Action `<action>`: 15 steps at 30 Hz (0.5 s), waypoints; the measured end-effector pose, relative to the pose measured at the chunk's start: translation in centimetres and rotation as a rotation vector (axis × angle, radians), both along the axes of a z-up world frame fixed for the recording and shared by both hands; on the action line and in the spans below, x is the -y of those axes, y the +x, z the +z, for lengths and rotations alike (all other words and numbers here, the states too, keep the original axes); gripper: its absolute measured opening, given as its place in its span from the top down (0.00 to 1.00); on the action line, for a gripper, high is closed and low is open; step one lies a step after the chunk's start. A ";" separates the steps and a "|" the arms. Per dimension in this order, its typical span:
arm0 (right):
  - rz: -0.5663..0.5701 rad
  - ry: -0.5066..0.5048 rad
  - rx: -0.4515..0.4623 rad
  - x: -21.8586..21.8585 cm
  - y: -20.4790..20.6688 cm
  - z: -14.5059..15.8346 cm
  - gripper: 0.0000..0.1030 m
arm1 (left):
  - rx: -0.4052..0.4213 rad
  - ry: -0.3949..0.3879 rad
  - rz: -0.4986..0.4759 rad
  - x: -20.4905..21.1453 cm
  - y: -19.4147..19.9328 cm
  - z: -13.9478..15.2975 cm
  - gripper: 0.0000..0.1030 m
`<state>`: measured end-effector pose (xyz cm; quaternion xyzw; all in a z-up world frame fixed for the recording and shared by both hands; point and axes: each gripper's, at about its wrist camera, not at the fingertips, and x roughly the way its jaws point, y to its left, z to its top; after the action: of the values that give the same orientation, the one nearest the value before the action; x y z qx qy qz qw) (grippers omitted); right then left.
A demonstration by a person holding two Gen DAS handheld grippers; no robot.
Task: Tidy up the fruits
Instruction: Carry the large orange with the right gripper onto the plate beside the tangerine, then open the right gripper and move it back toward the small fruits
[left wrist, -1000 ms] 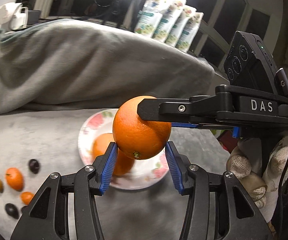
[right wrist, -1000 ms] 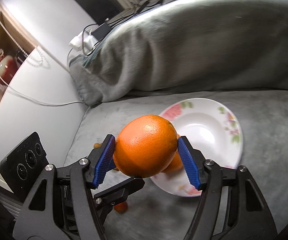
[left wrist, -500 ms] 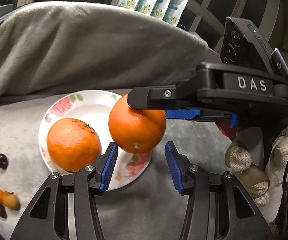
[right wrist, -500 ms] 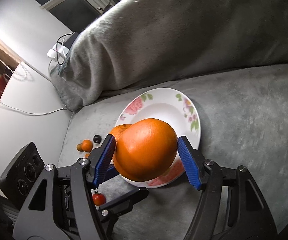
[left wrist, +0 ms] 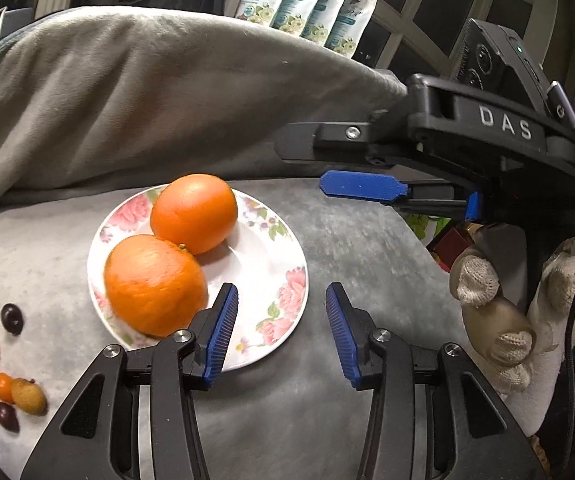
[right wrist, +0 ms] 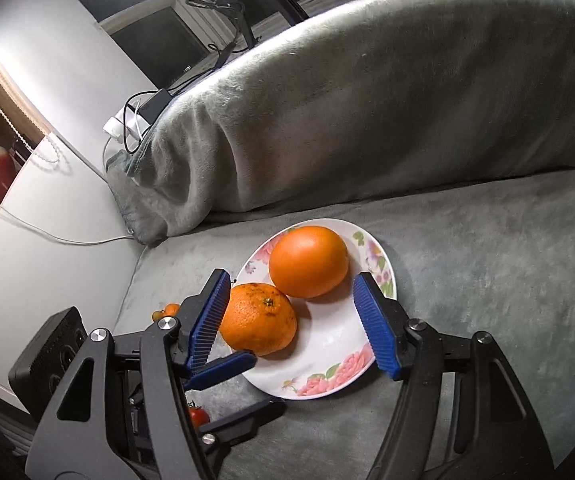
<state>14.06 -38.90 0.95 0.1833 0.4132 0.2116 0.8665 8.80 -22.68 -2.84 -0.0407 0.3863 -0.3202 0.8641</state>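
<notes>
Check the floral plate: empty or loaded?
Loaded. The floral plate holds two oranges, the rough one touching the smooth one. Small fruits lie off it on the grey cloth.

Both grippers angled down w/ nothing between the blue pads: left gripper (left wrist: 281, 330) jaws apart, just been closing a bit, right gripper (right wrist: 301, 322) jaws wider apart, gloved right hand (left wrist: 523, 320) wrapped round its handle.

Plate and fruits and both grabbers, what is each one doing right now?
Plate: flat on the grey cover, holding two oranges.
Smooth orange: on the plate, released.
Rough orange: on the plate, touching the smooth one.
Small fruits: loose beside the plate.
Left gripper: open, empty, fingers just narrowed.
Right gripper: open, empty.
</notes>
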 end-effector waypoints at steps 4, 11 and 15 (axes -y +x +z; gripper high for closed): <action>-0.019 -0.041 0.028 -0.5 -1.1 0.2 0.24 | 0.012 0.002 0.004 -1.3 -0.8 0.2 0.57; -0.052 -0.060 0.072 -0.7 -3.0 0.8 0.20 | 0.043 0.009 0.026 -3.7 -2.4 1.4 0.51; -0.072 -0.082 0.094 -0.9 -4.4 0.9 0.15 | 0.055 0.011 0.044 -5.6 -3.2 1.9 0.48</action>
<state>9.63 -38.03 1.86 0.1522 0.3735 0.1716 0.8988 5.65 -17.09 -0.97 -0.0357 0.3632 -0.3000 0.8814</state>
